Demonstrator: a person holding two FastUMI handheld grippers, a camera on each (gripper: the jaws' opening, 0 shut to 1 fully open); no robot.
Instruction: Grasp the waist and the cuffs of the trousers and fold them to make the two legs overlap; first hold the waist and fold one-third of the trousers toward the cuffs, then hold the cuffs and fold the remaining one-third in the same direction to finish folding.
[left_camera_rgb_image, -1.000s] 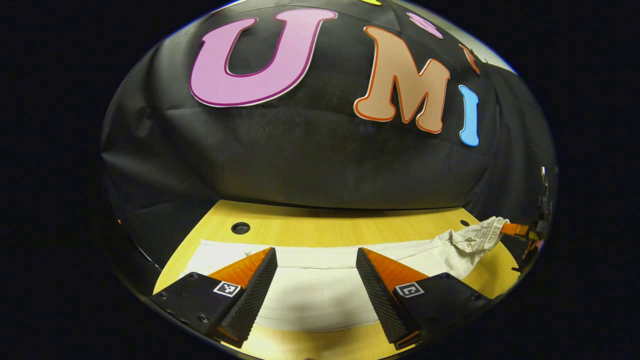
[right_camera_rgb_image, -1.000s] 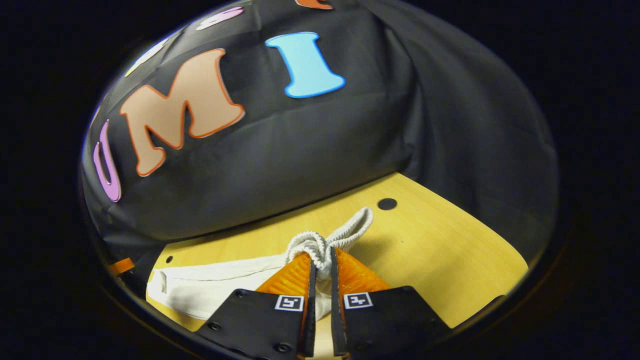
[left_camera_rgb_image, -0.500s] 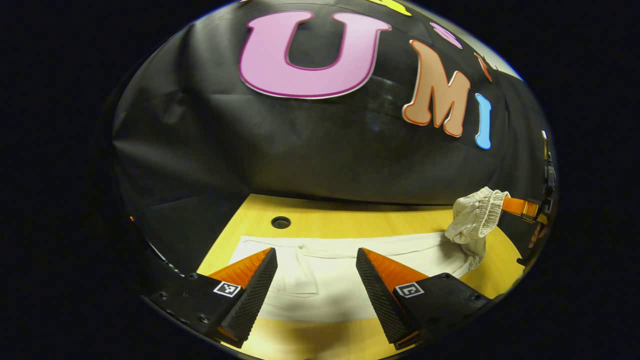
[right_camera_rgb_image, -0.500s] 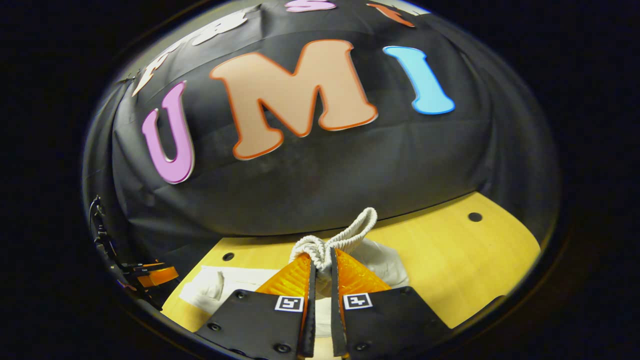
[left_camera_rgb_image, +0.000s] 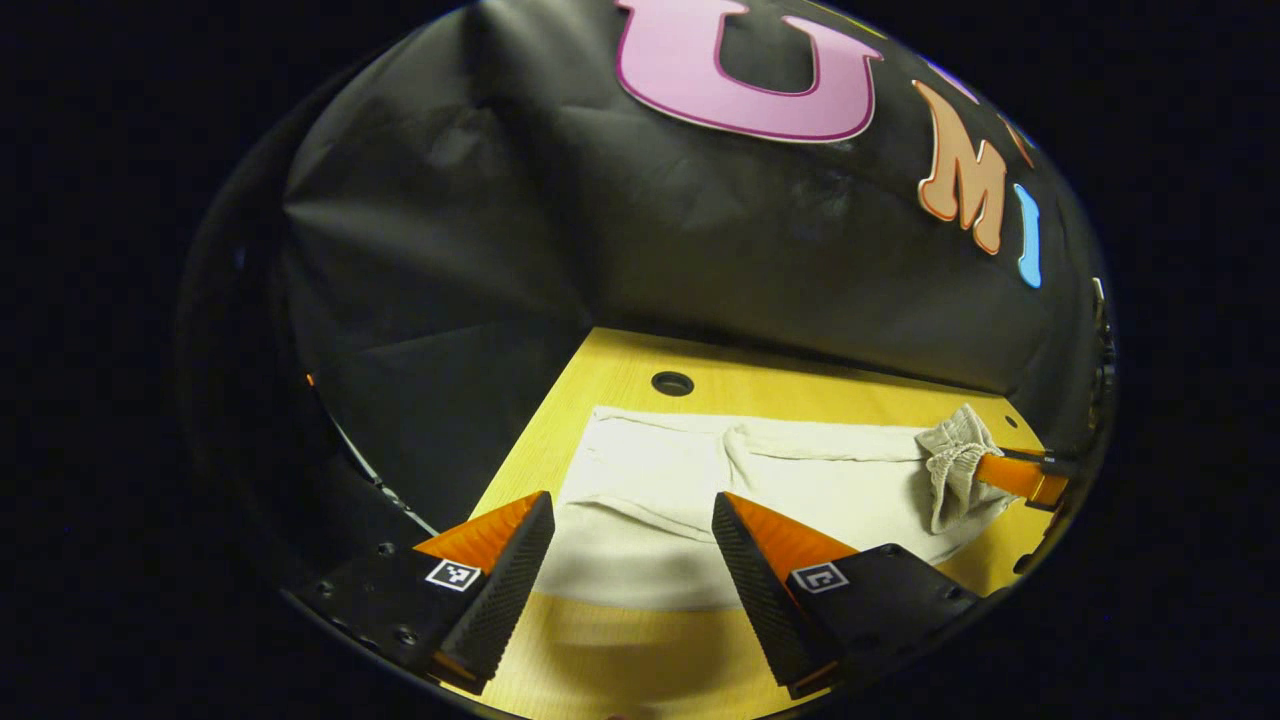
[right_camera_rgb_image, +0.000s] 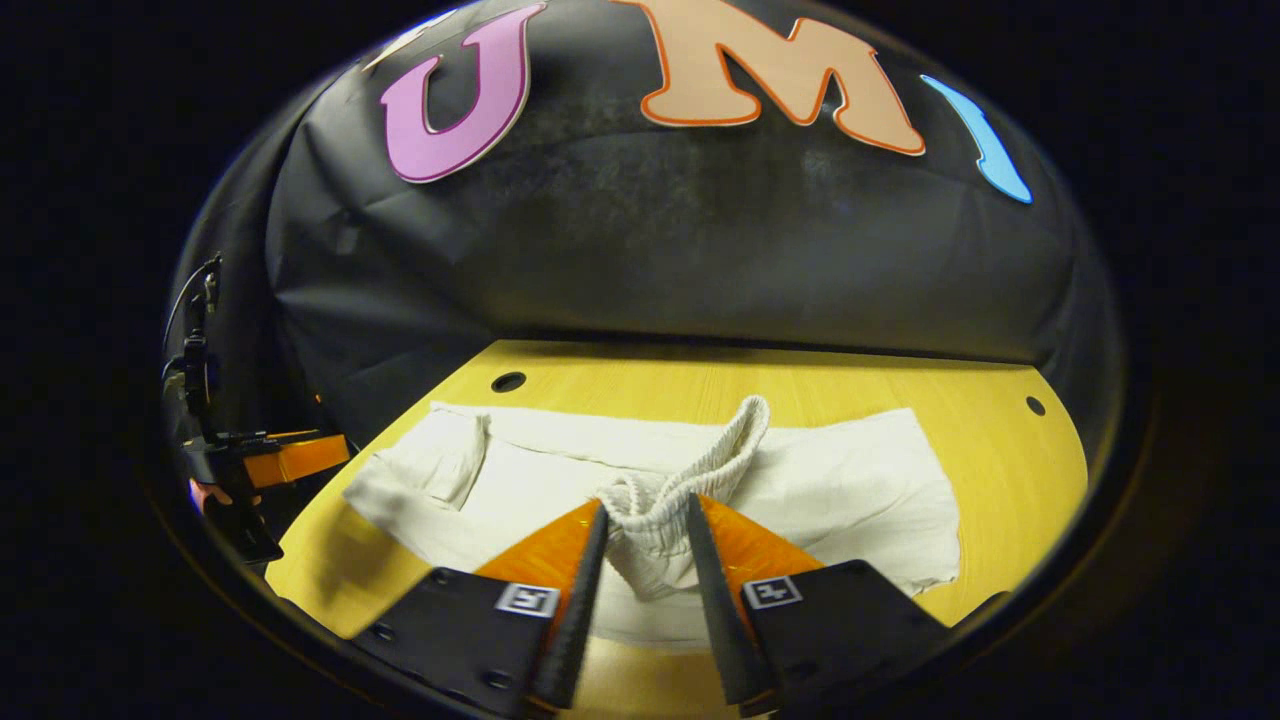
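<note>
Nearest, the right gripper (right_camera_rgb_image: 645, 520) has its fingers slightly parted around the elastic waist (right_camera_rgb_image: 700, 470), seemingly letting go after the first third-fold. Beyond, the white trousers (right_camera_rgb_image: 560, 470) lie on the yellow table (right_camera_rgb_image: 1010, 470). The left gripper (left_camera_rgb_image: 633, 525) hovers wide, empty, and must take the cuffs (left_camera_rgb_image: 610, 450) next.

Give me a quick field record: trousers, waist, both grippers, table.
trousers: white, spread flat on the table
waist: elastic band bunched, folded over onto the legs, between the right gripper's fingers
right gripper: fingers parted around the waistband, grip cannot be confirmed
left gripper: open, above the cuff end, holding nothing
table: yellow wood, with round holes
</note>
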